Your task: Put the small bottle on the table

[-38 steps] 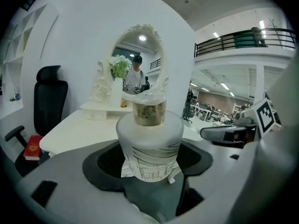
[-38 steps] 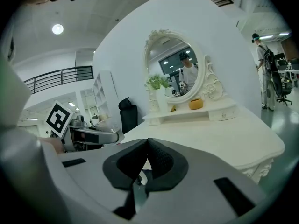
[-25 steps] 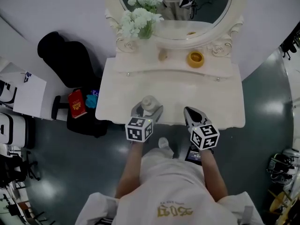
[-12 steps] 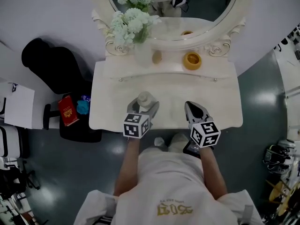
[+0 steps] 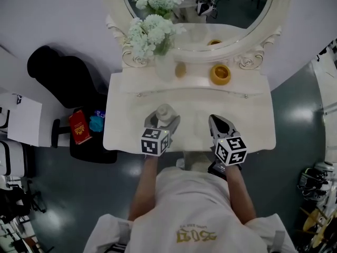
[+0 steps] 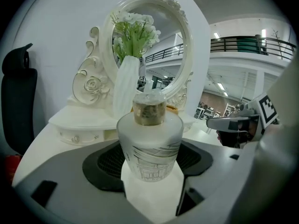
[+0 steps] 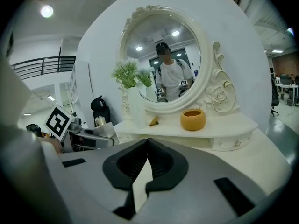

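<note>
A staged bedroom corner inside a big office hall: white dressing table (image 5: 131,136) with oval mirror (image 5: 237,7) at 12 o'clock, black chair (image 5: 63,73) at 10 o'clock, and a balcony railing (image 6: 243,43) at 2 o'clock.

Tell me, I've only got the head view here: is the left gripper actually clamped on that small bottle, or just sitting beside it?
Observer: Clamped. In the left gripper view, the left gripper has a jaw pad against each side of the small bottle.
Operator: Is the right one holding anything?
Observer: No. In the right gripper view, the right gripper has its jaw tips together with nothing between them.
Operator: What does the bottle look like up close?
Observer: It is frosted white glass with a fine line drawing, apparently of a building, on its side. It has an amber neck under a clear cap.
</note>
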A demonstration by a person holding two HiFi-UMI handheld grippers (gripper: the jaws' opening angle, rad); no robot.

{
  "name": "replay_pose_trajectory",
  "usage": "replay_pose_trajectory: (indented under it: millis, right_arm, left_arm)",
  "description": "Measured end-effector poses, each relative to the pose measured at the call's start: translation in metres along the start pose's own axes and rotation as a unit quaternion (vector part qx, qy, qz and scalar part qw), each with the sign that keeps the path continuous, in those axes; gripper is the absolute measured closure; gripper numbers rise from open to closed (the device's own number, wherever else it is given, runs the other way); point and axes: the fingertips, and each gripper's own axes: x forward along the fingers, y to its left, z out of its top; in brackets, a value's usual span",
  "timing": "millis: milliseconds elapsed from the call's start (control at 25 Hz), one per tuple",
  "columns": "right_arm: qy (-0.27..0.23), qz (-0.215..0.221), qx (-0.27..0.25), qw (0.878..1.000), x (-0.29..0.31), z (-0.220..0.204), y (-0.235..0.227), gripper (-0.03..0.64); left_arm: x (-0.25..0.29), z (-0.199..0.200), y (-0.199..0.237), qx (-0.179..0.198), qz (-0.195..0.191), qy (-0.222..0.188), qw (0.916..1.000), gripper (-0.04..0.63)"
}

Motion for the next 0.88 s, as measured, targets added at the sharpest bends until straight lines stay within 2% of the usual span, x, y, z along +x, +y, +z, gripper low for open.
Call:
replay_pose_trajectory:
  millis: [160,880]
  right_arm:
    - [0.004,0.005,0.001,1.0,0.011,0.002,-0.003,0.603]
    - [0.061,0.016,0.025,0.998,0.045,-0.029,-0.031,0.603]
  left_arm:
    - [0.005,0.0,0.009,-0.006,0.008,0.003,0.9999,0.253]
    - [0.057,-0.039,0.021,0.019,0.02,0.072,0.997,0.253]
